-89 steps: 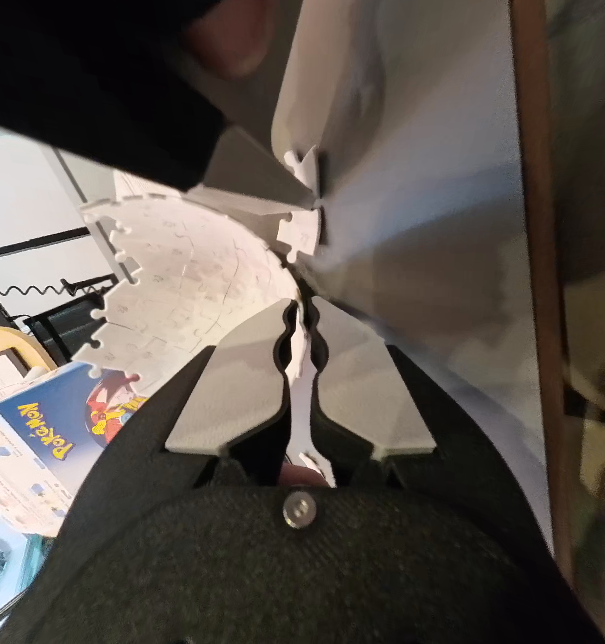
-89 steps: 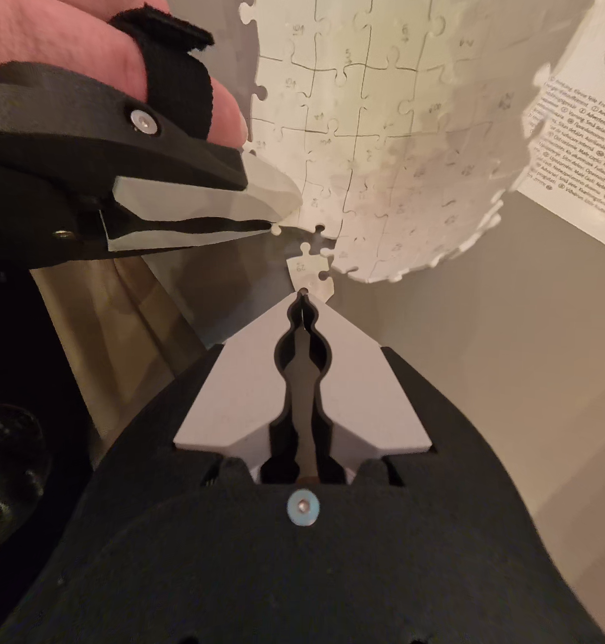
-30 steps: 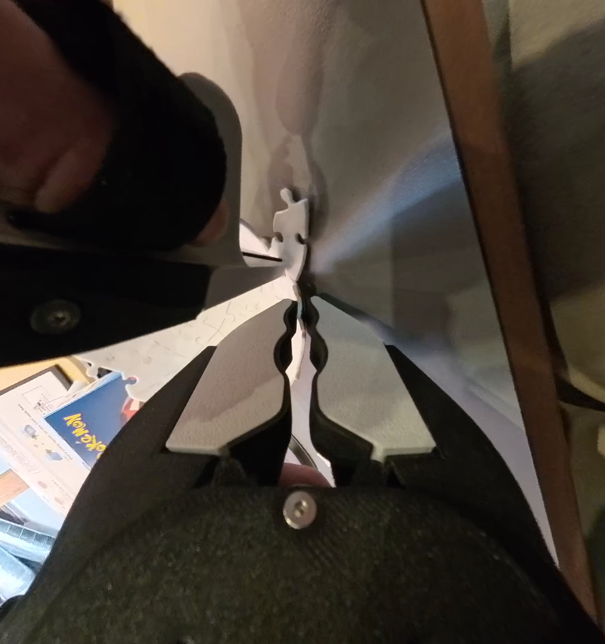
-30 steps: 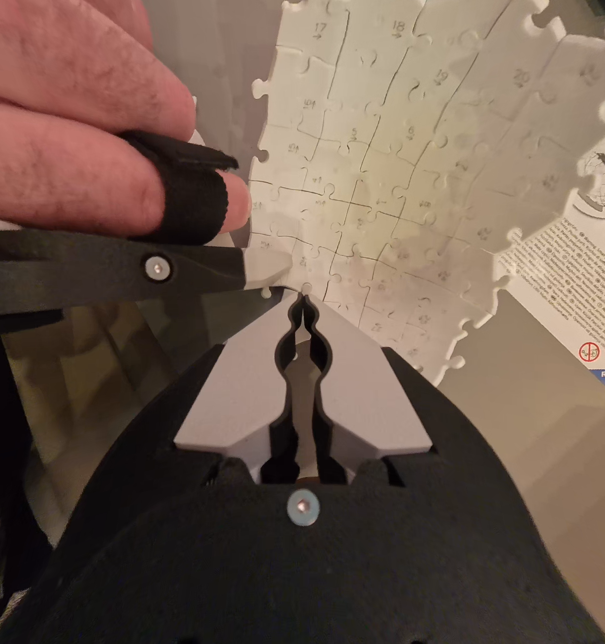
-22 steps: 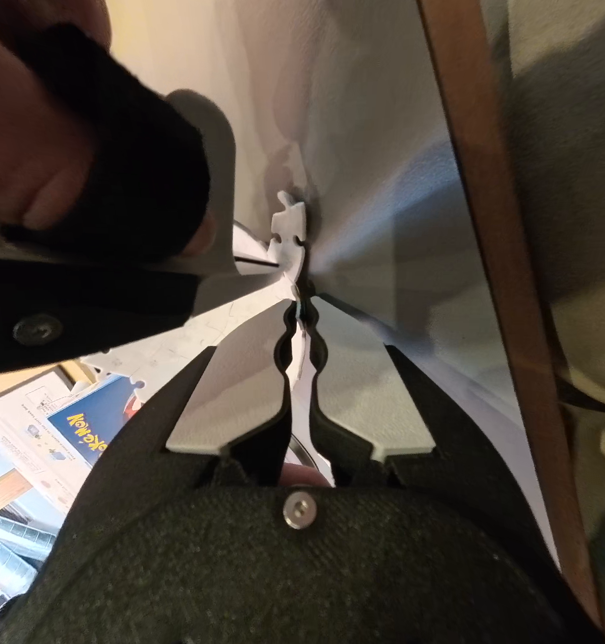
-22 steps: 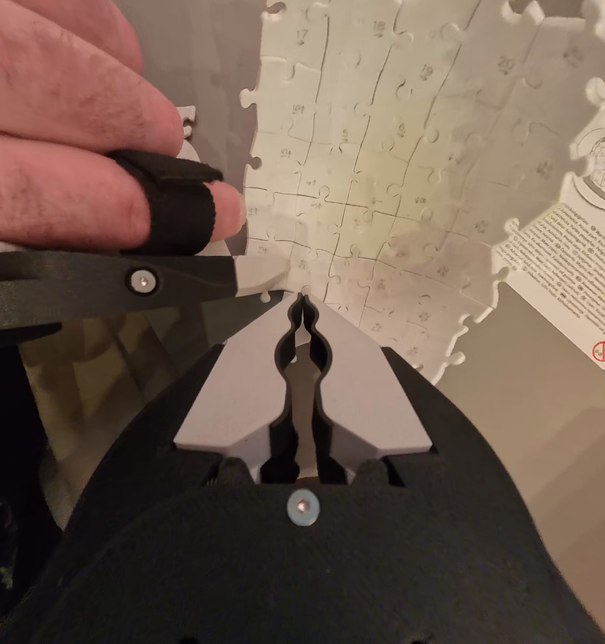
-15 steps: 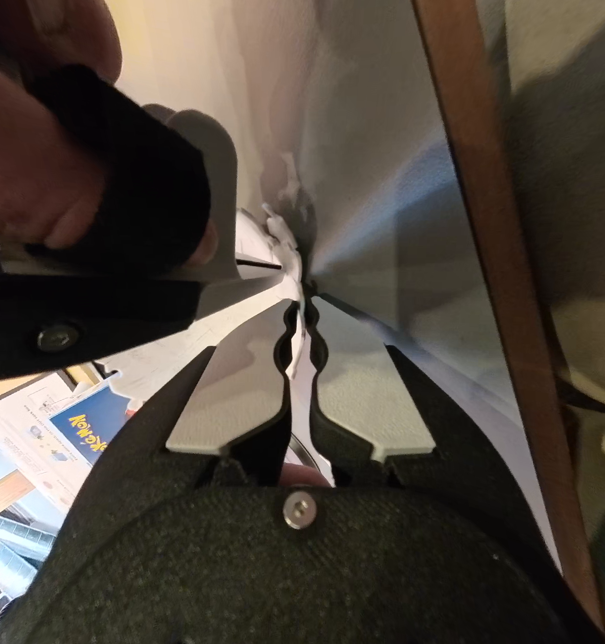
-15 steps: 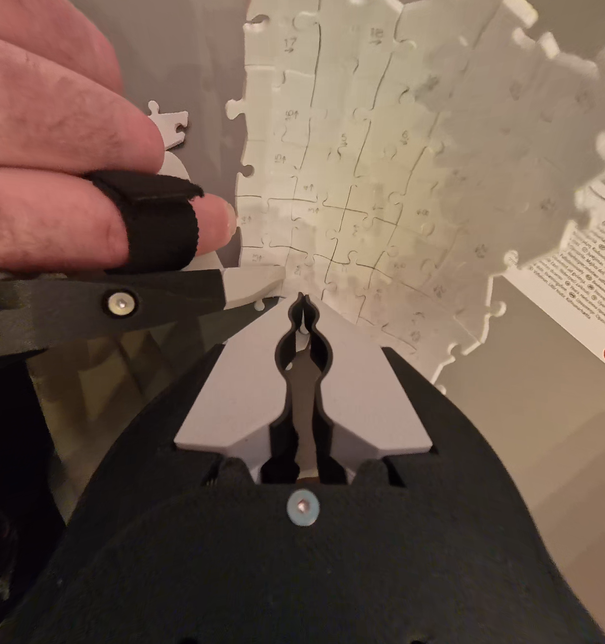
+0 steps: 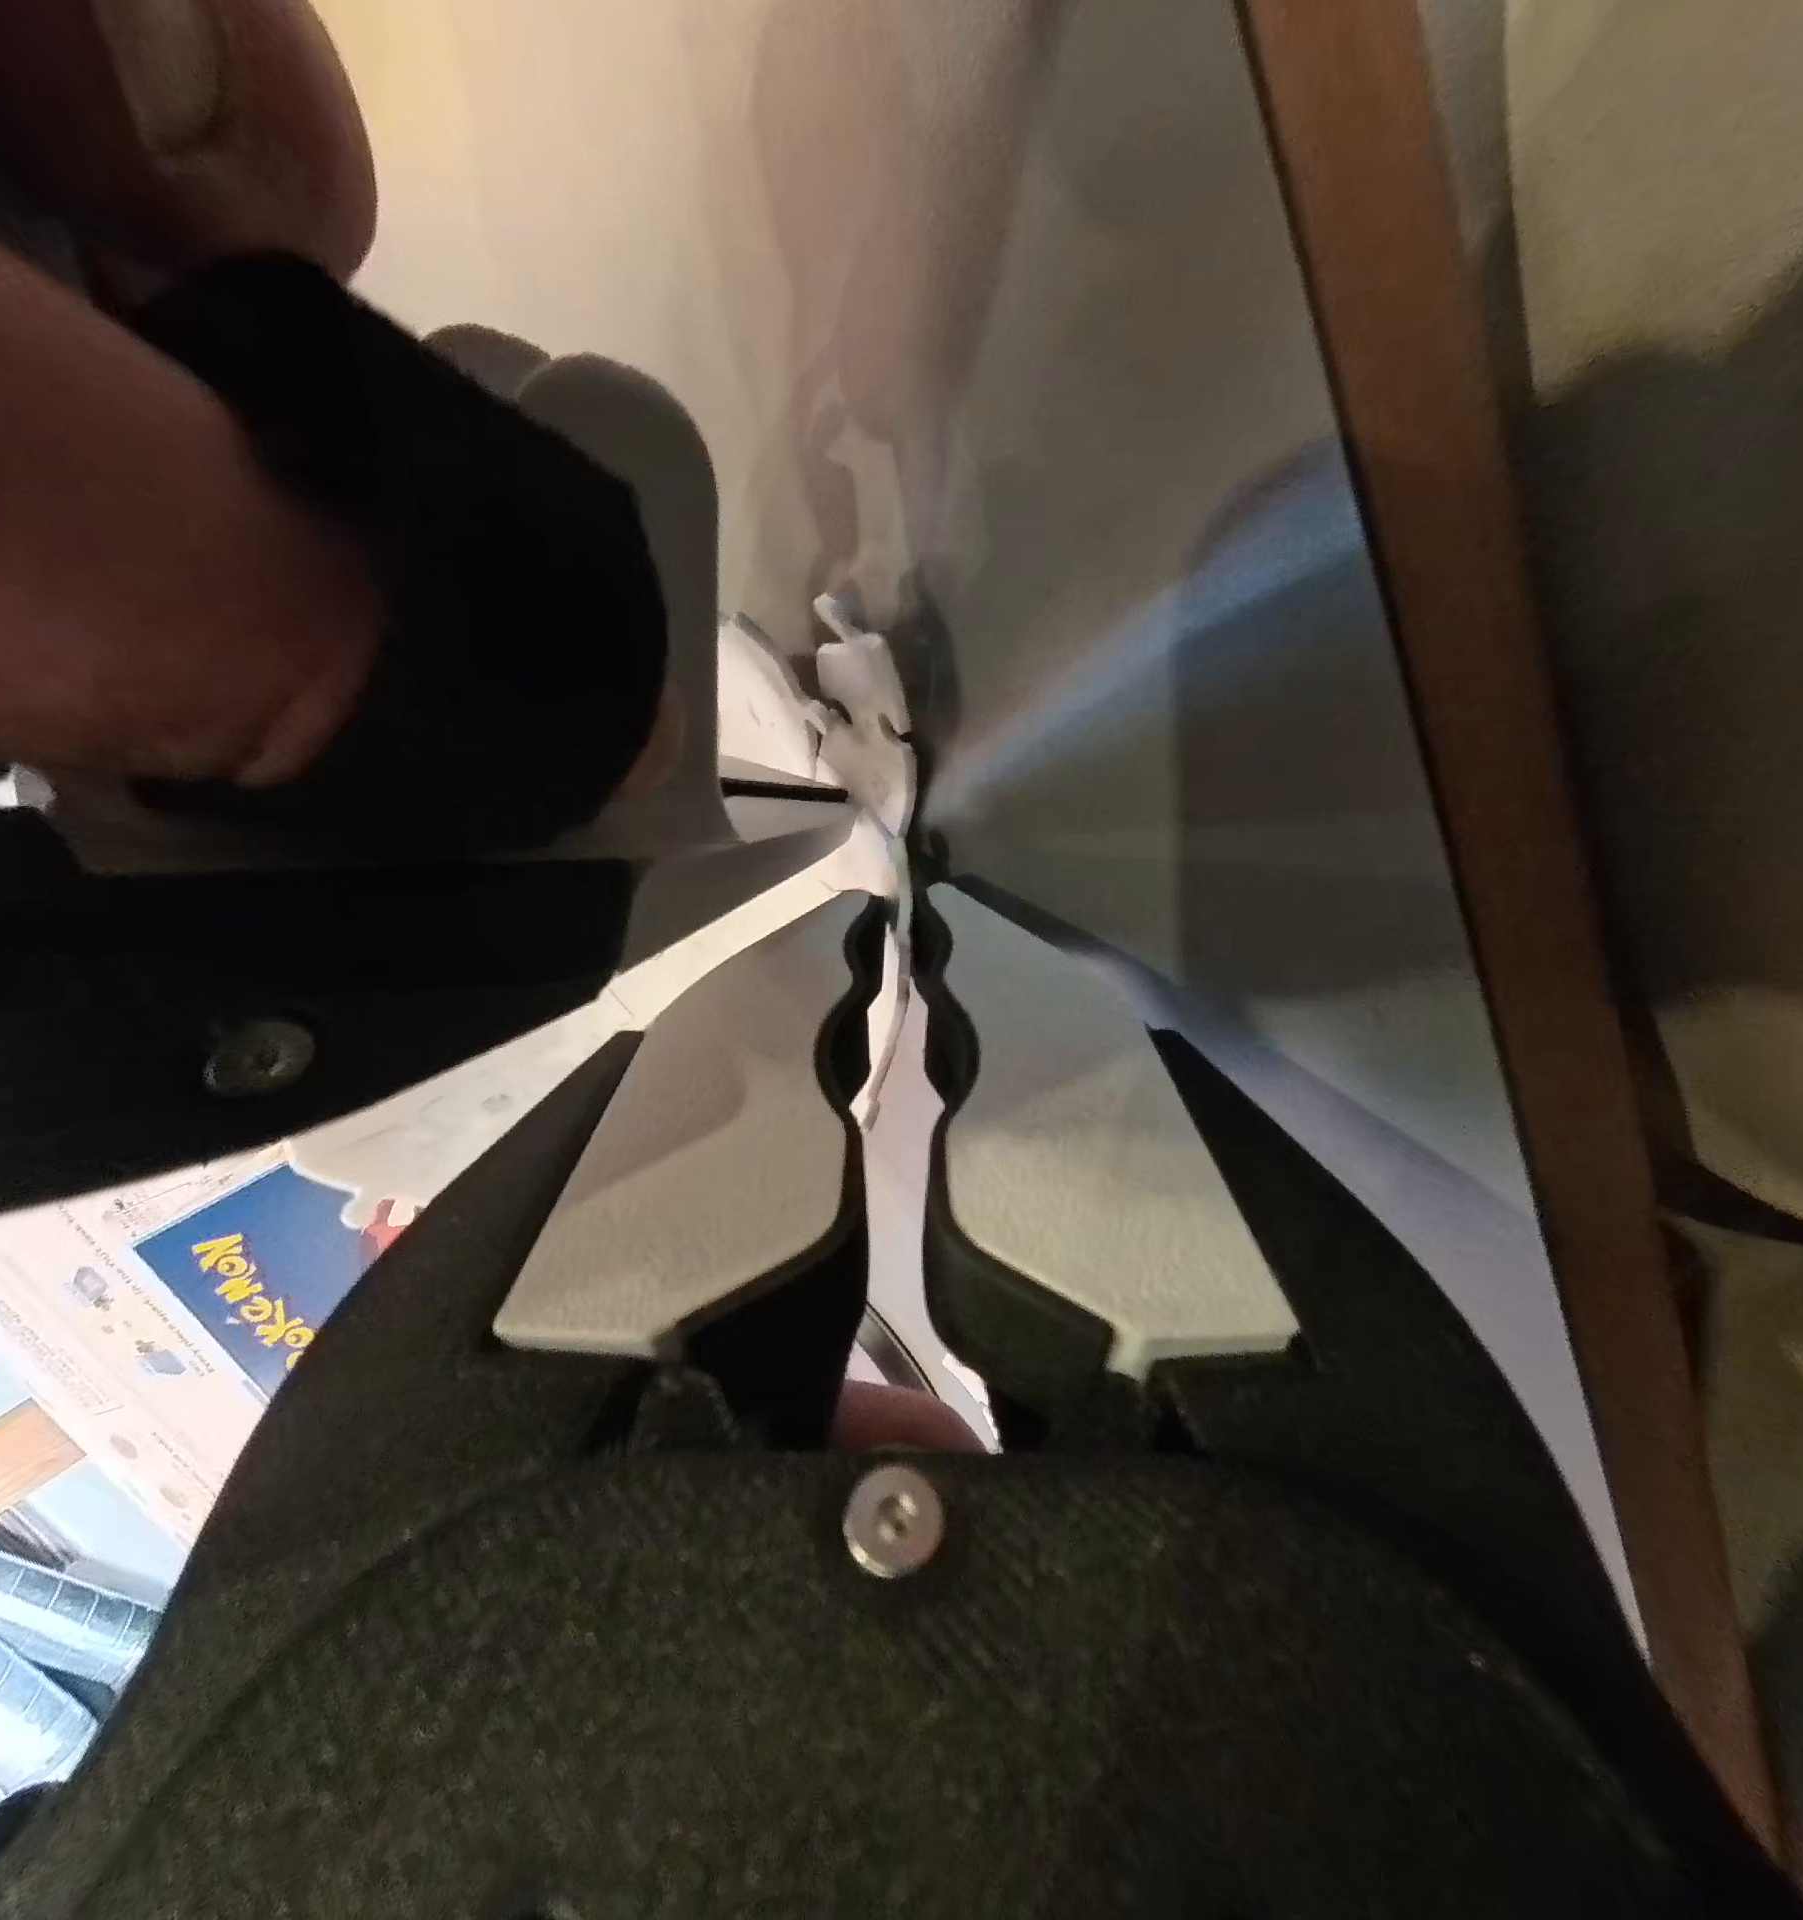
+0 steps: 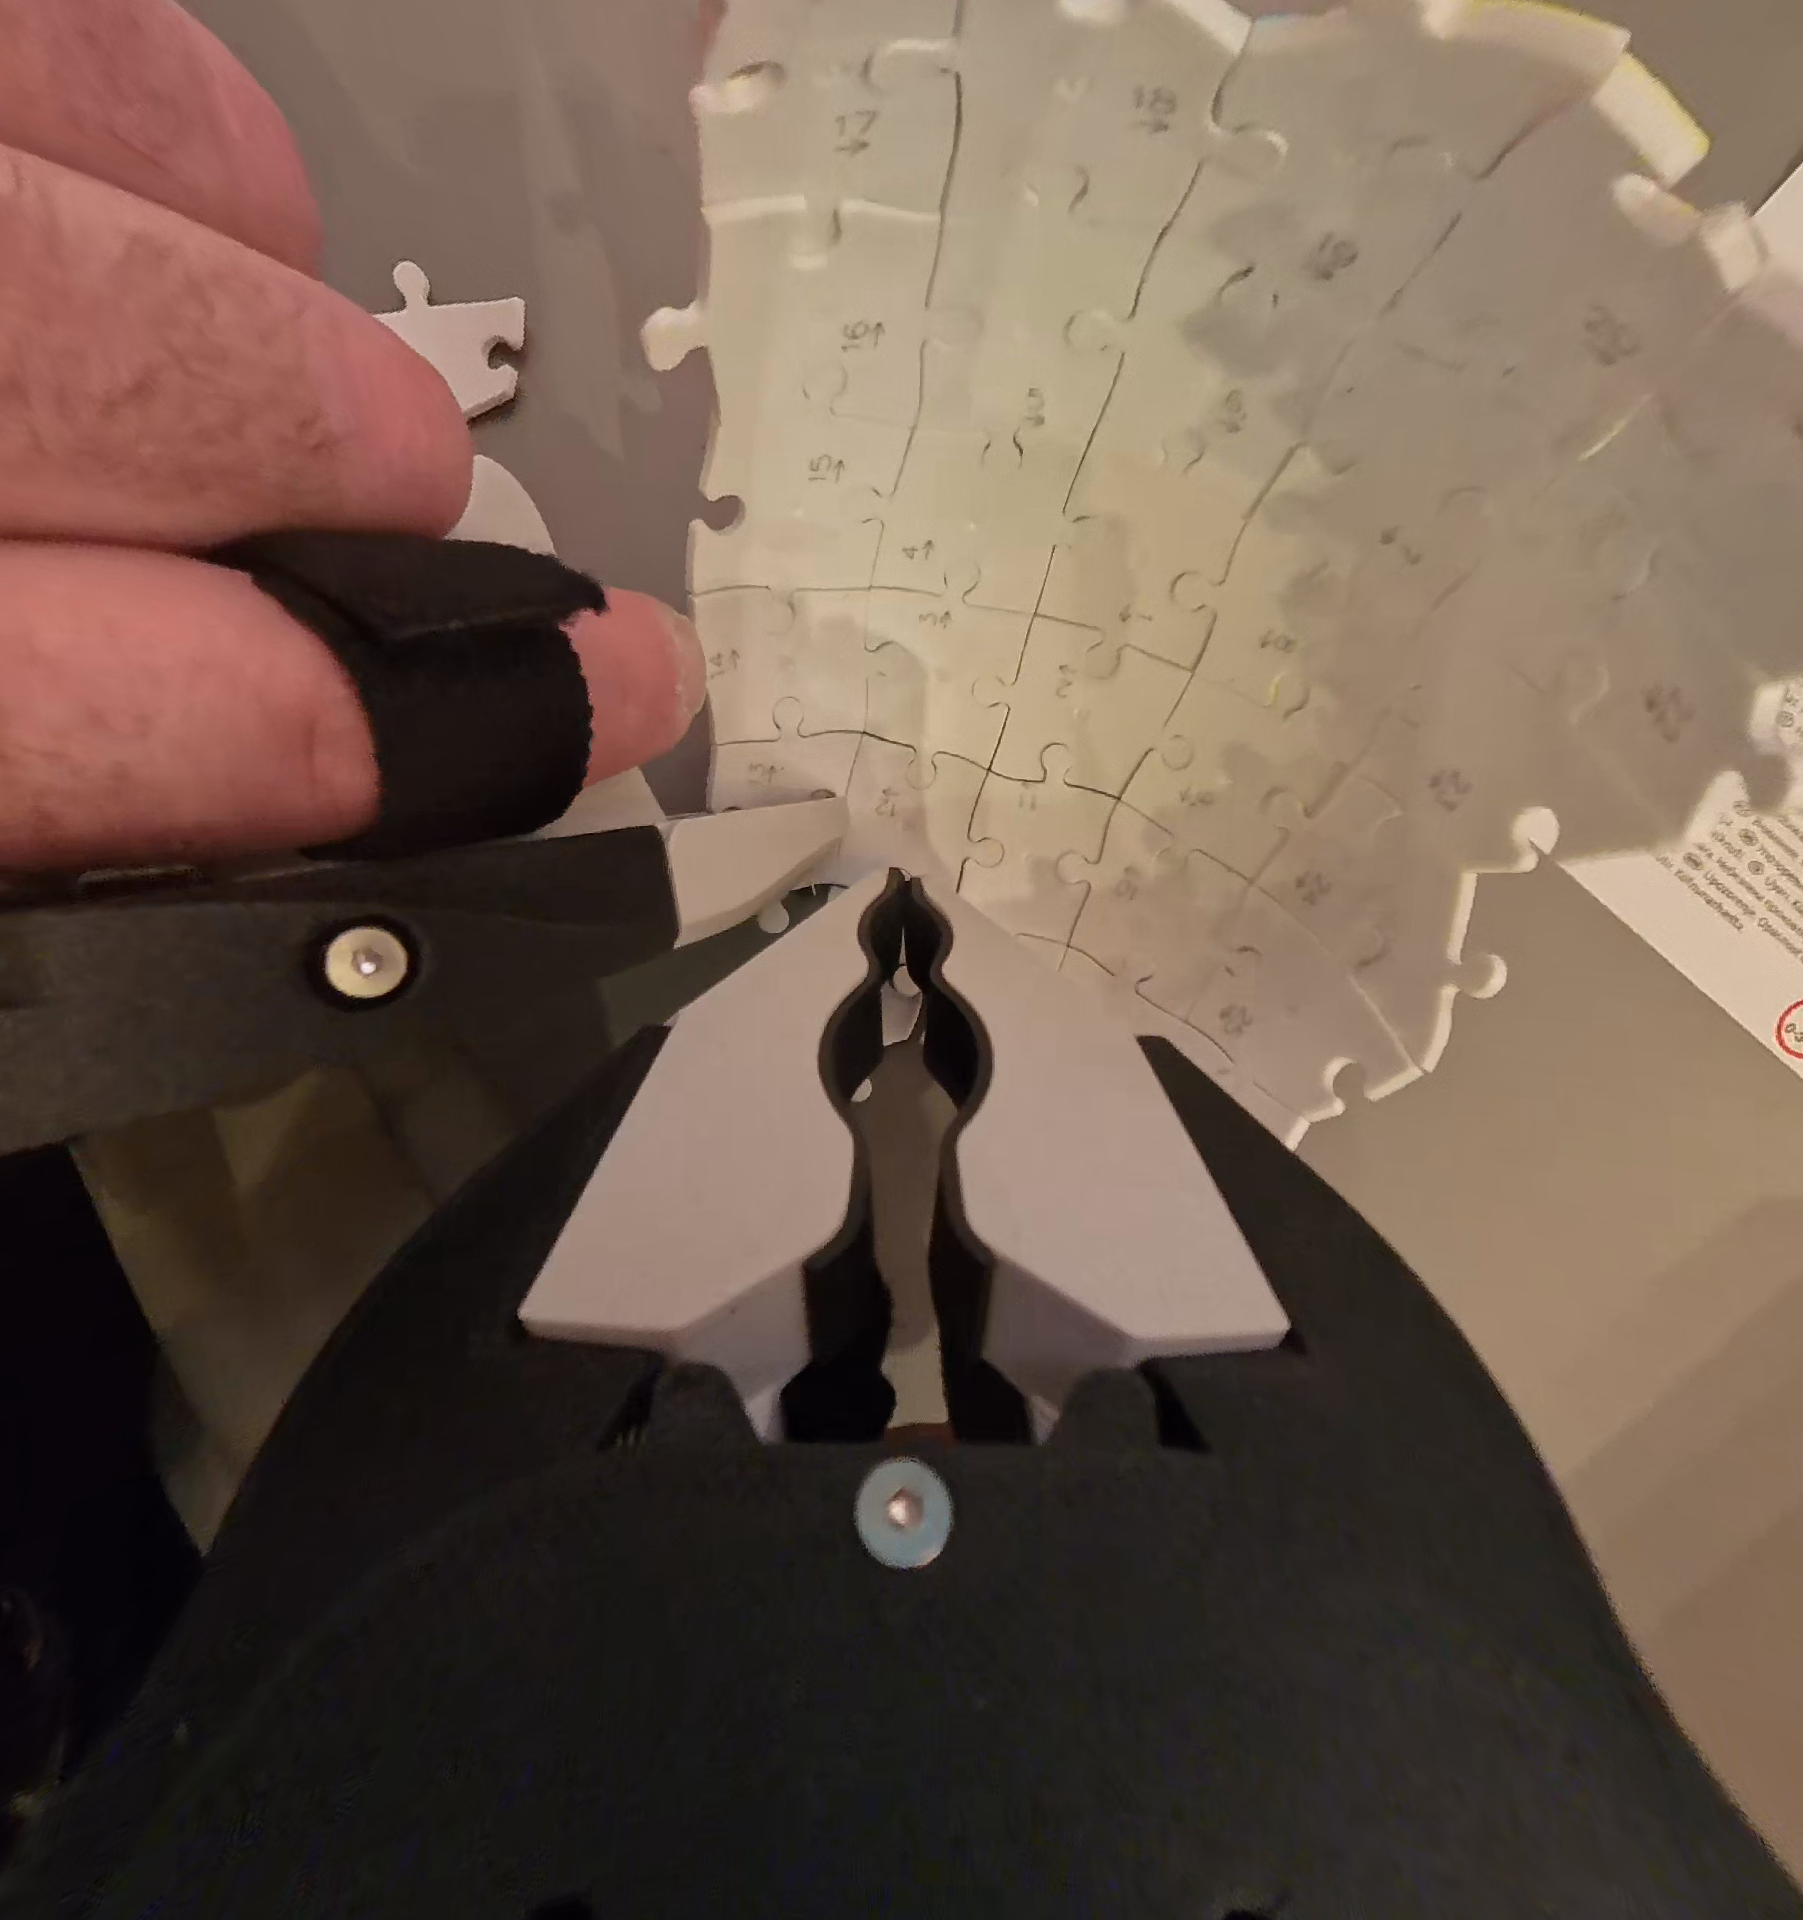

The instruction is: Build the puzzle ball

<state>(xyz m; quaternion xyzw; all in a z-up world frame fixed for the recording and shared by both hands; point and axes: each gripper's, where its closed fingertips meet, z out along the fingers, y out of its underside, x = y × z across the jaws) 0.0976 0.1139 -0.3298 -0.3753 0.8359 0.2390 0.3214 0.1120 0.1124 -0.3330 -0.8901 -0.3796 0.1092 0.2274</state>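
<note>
The half-built puzzle ball [image 10: 1136, 499] is a curved white shell of joined pieces, its numbered inner side facing the right wrist view. My right gripper [image 10: 902, 883] is shut at the shell's lower rim with a white puzzle piece [image 10: 895, 1003] showing between its jaws. My left gripper [image 9: 912, 883] is shut on the shell's thin edge [image 9: 881, 1039], seen edge-on. In the right wrist view the left gripper's fingertips [image 10: 762, 862] pinch the shell's lower left corner. The right gripper's fingertips [image 9: 772, 821] come in from the left in the left wrist view, next to a white piece [image 9: 855, 665].
A loose white puzzle piece [image 10: 461, 343] lies on the grey table [image 10: 1603, 1299] left of the shell. A printed leaflet [image 10: 1801, 935] lies at the right and also shows in the left wrist view [image 9: 149, 1351]. A brown wooden edge [image 9: 1448, 831] borders the table. The tips of both grippers are at nearly the same place.
The shell has turned in the right wrist view, its left edge now more upright, and the loose piece has come into view. Both grippers have stayed shut and shifted slightly.
</note>
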